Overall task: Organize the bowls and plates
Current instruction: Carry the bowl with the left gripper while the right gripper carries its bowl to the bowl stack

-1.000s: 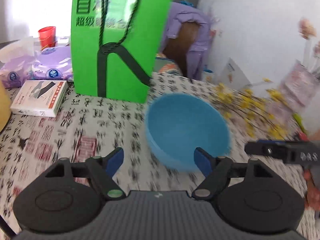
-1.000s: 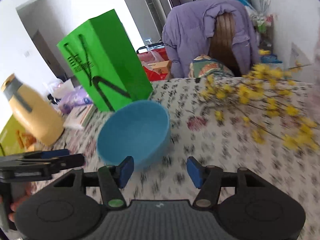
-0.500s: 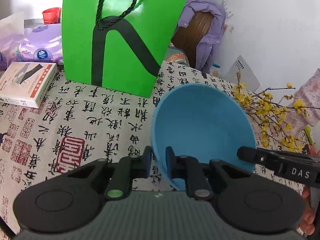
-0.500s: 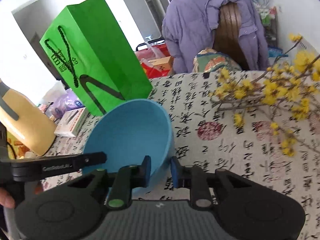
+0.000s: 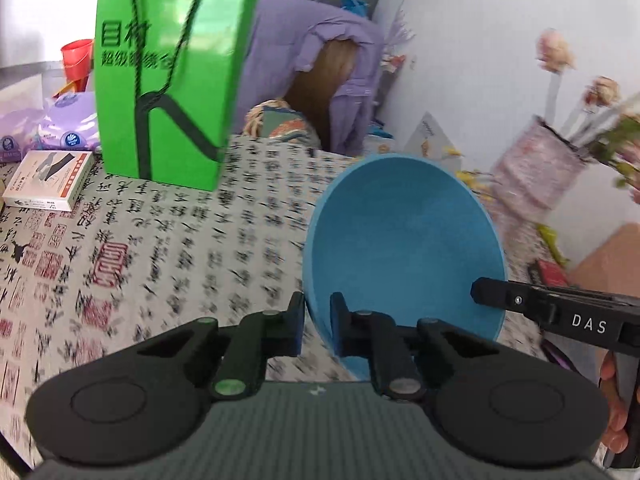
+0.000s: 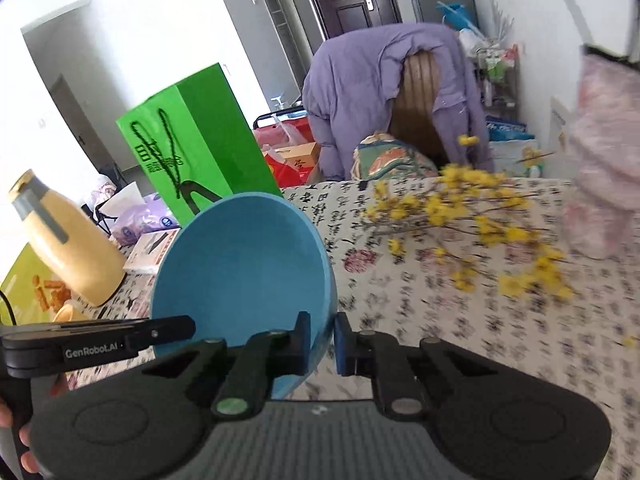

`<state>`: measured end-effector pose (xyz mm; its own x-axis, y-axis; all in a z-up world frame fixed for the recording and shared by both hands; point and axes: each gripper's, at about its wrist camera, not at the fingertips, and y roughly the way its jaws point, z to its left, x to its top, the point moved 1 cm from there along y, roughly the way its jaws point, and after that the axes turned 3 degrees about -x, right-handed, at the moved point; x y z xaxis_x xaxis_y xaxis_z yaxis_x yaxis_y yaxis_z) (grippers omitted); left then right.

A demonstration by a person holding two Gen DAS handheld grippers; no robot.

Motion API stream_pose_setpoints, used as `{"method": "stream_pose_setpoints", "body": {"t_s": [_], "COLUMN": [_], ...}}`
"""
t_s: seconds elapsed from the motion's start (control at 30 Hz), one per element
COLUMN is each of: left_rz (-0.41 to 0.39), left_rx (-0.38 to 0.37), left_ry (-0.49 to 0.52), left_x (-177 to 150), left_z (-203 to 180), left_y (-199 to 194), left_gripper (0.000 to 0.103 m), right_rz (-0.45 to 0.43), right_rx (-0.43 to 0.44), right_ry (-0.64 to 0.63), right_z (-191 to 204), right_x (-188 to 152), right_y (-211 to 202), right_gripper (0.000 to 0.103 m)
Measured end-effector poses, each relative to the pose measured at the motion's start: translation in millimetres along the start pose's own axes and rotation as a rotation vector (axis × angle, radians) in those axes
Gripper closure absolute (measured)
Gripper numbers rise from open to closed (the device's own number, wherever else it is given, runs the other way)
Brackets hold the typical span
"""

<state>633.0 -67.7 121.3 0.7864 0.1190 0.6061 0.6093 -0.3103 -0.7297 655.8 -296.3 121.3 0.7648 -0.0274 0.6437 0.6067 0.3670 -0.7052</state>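
Now both my grippers are clamped on the round blue plastic bowl (image 5: 404, 248), my left gripper (image 5: 317, 322) pinching its rim at lower centre of its view, my right gripper (image 6: 322, 338) pinching the opposite rim, bowl tilted above the calligraphy-print tablecloth (image 5: 168, 248).

— Where does the left wrist view sit?
— Low behind its own fingers, close over the table (image 5: 168, 240), angled downward, facing the far green bag (image 5: 168, 80).
— And the right?
— Same height and tilt, from the right side. Both share the blue bowl (image 6: 240, 264), the bag and the purple coat (image 6: 360, 92) beyond.
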Motion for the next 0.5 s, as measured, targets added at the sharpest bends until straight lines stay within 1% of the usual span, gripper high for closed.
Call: {"method": "stream_pose_setpoints", "body": {"t_s": [0.2,0.5], "left_rz": [-0.014,-0.043], "left_rx": [-0.015,-0.024], "left_ry": [0.04,0.075], "left_x": [-41,-119], "left_z": [-44,-88], "left_y": [-59,-136], "left_gripper": [0.089,0.089], "right_rz": [-0.033,-0.058], "right_rx": [-0.003,-0.02], "right_ry": [0.0,-0.024], "right_z": [-5,2], "right_x": [-36,-107], "right_y": [-81,-176], "right_gripper": [0.091,0.091]}}
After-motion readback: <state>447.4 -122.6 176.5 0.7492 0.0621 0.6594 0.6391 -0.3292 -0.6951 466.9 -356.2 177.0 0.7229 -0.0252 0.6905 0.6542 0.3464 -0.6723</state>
